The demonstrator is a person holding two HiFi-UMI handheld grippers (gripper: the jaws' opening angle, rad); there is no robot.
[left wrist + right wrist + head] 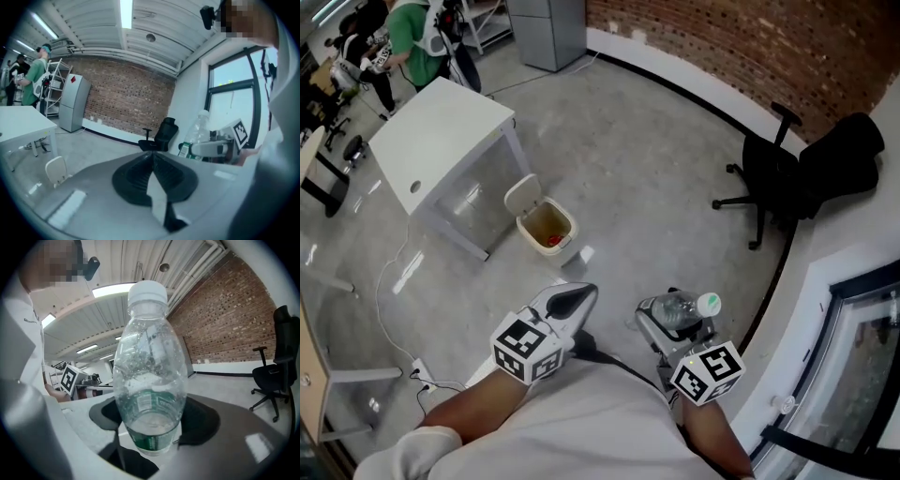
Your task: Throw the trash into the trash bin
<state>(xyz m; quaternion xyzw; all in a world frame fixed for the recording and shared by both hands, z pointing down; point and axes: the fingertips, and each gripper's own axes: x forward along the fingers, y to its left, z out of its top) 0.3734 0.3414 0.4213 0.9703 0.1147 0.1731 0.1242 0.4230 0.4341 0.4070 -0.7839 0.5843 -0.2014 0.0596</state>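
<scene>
A clear plastic bottle (679, 308) with a white cap and green label is held in my right gripper (671, 317), close to my body. In the right gripper view the bottle (149, 366) fills the middle, its base pinched between the jaws of the right gripper (152, 430). My left gripper (579, 294) is shut and empty, with its jaws pressed together in the left gripper view (152, 161). The cream trash bin (565, 217) stands on the floor ahead with its lid up and something red inside. Its lid (56, 169) shows in the left gripper view.
A white table (441, 131) stands just left of the bin. A black office chair (787, 178) is at the right by the curved wall. A grey cabinet (546, 28) is at the back. People stand at the far left (412, 37). A cable (394, 319) lies on the floor.
</scene>
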